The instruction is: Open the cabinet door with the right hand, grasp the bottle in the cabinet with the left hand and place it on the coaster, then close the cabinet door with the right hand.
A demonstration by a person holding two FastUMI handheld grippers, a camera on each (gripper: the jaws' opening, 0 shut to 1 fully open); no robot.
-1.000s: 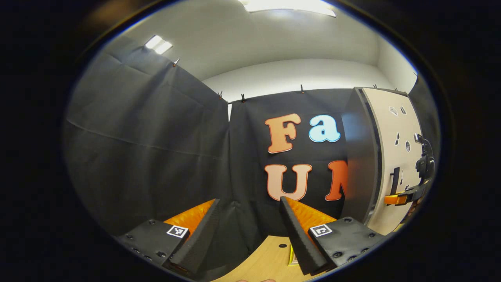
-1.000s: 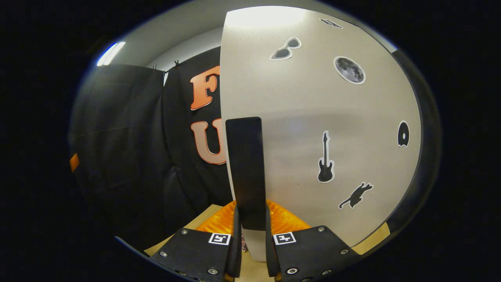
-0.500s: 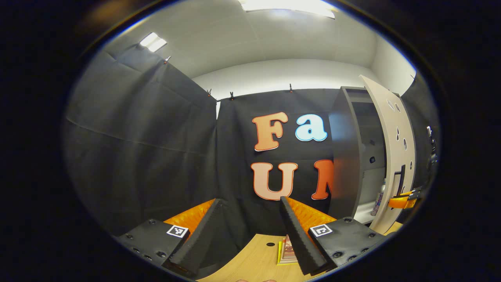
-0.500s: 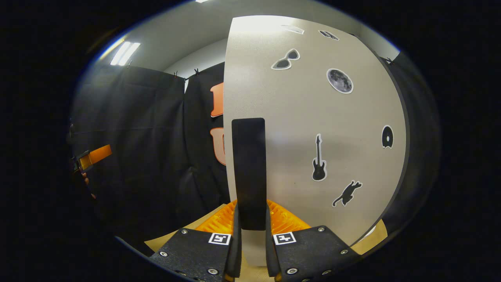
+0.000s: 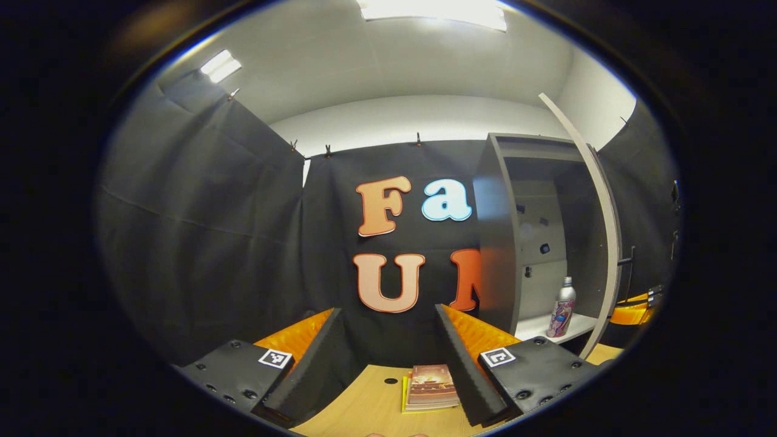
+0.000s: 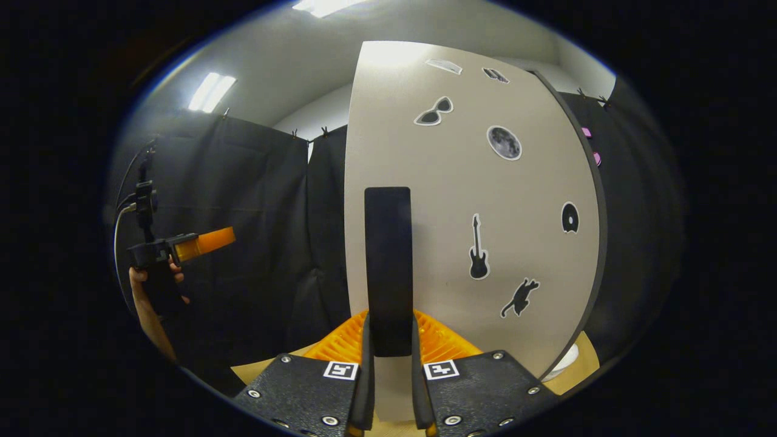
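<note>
The grey cabinet point(image 5: 495, 243) stands at the right of the left gripper view with its beige door point(image 5: 598, 230) swung wide, seen edge-on. Inside, a silver bottle point(image 5: 562, 308) with a colourful label stands upright on the white bottom shelf point(image 5: 543, 328). My left gripper point(image 5: 386, 312) is open and holds nothing, well short of the cabinet. My right gripper point(image 6: 390, 325) is shut on the door's black vertical handle point(image 6: 388, 255). A flat reddish pad on a yellow layer point(image 5: 430, 385) lies on the wooden table point(image 5: 364, 406); I cannot tell if it is the coaster.
The sticker-covered door face point(image 6: 498, 243) looms close in the right gripper view. The left gripper point(image 6: 203, 241) and the hand holding it point(image 6: 152, 291) show at far left there. The right gripper point(image 5: 631, 311) sits behind the door edge. Black cloth walls stand all around.
The right gripper has pulled the door from nearly shut to wide open, uncovering the shelf and the bottle. The left gripper has stayed open and now faces the cabinet more.
</note>
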